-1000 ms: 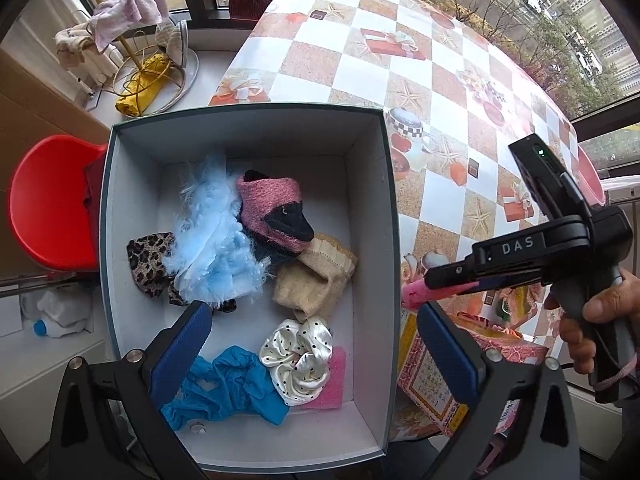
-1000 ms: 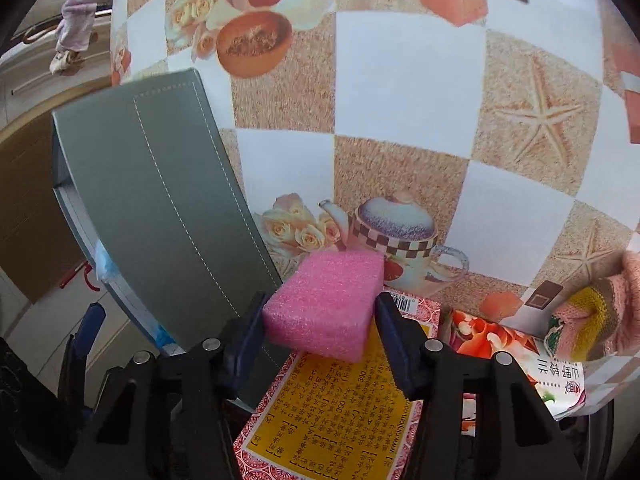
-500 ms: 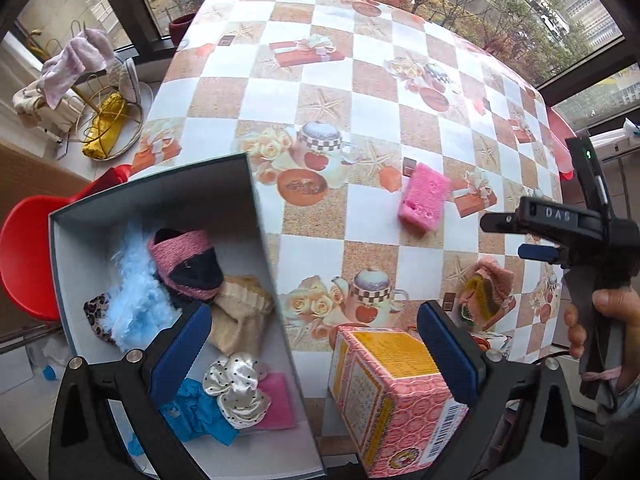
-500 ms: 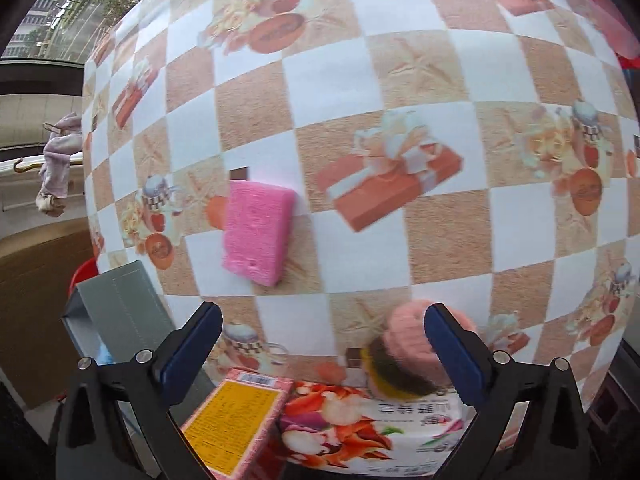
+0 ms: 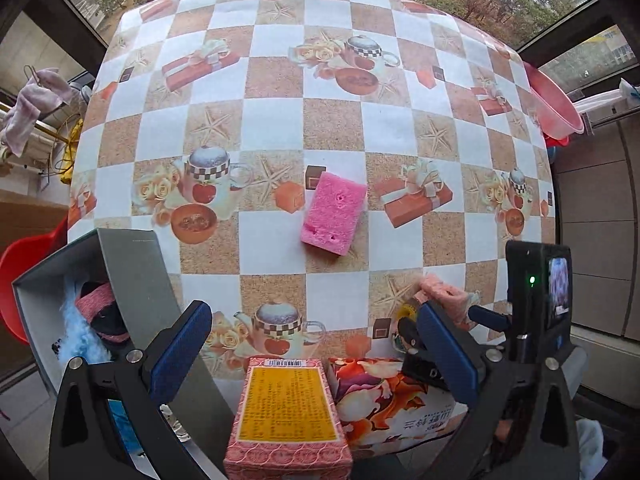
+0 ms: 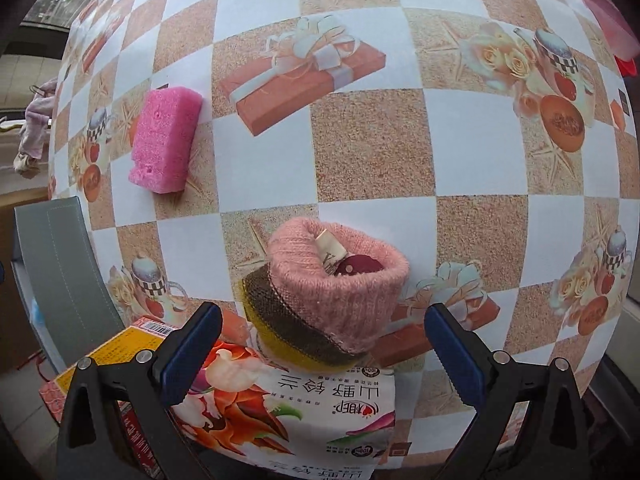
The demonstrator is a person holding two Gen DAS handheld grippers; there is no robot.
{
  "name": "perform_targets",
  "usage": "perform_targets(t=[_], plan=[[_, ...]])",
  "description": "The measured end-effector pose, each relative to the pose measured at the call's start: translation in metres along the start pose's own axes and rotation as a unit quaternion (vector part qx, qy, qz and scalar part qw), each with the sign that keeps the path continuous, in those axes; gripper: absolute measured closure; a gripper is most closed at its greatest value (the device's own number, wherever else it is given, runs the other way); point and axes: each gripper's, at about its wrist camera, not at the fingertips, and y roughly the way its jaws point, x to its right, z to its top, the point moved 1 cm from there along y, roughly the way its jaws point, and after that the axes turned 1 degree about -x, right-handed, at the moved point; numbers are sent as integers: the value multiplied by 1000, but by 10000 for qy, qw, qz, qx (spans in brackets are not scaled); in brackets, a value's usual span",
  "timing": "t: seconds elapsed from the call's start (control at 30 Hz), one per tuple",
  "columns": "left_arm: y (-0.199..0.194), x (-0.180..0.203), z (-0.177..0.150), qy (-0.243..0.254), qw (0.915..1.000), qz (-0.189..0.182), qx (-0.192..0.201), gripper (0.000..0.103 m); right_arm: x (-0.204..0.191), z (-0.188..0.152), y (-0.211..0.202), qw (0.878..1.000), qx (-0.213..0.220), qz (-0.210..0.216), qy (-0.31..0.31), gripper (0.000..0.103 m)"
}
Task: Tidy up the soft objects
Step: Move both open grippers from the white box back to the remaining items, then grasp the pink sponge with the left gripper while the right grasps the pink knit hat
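Note:
A pink foam sponge (image 5: 334, 213) lies flat on the checked tablecloth, apart from both grippers; the right wrist view has the sponge (image 6: 165, 139) at upper left. A rolled pink, brown and yellow knitted sock (image 6: 326, 295) sits just ahead of my right gripper (image 6: 322, 354), whose jaws stand wide open with nothing between them. My left gripper (image 5: 316, 354) is open too, hanging above the pink and yellow carton (image 5: 286, 414). The grey box (image 5: 136, 288) at lower left holds a light blue fluffy piece (image 5: 78, 334) and a pink and black knit item (image 5: 100, 312).
A flowered tissue pack (image 6: 296, 404) lies by the carton (image 6: 112, 354) at the table's near edge. The box's grey wall (image 6: 64, 276) stands at left. A red chair (image 5: 18, 276) is beyond it. A pink basin (image 5: 554, 104) sits at the far right corner.
My right gripper let go of the pink sponge, which now lies on the table, and swung over to the knitted sock. My left gripper slid right, from above the box to above the carton.

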Motion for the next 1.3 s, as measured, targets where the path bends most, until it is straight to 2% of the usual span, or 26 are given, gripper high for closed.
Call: perform_targets(t=[0.07,0.1,0.13,0.23,0.3,0.43,0.5,0.6,0.73,0.97,1.2,1.27,1.3], plan=[[10,5,7,-85,9999,127,-80,0,-1,0,4,9999,88,-90,-55,3],[16,8,11,-112,9997,201,-122,0,0,-1,6,9998,132,-130,-67,17],[22,10,14,-121,9994,298,-149,0,-4,-1,12,9997,167,-130,-77,38],[40,19,23,-116,9984,515,-220,0,7,-2,14,9998,204,49,10,47],[52,24,29,-139,9979,563,-273,1,21,-5,9,9996,275,65,74,48],[83,28,42,-170,9960,775,-407,1,61,-10,-4,9976,506,-437,161,48],[95,26,46,-267,9956,764,-464,0,85,-12,-5,9976,494,-353,338,47],[112,24,50,-297,9946,830,-555,0,103,-14,-3,9974,496,-9,518,45],[129,20,51,-346,9934,817,-725,0,101,-14,-1,9976,547,-43,417,43],[138,17,53,-390,9933,822,-715,0,98,-11,2,9979,550,-37,340,41],[138,33,60,-102,9933,881,-735,1,81,-14,7,9980,567,-150,245,41],[136,41,60,81,9942,812,-699,7,74,-16,11,9977,593,-121,293,45],[133,47,59,159,9949,742,-671,16,74,-17,10,9976,607,-106,311,47]])
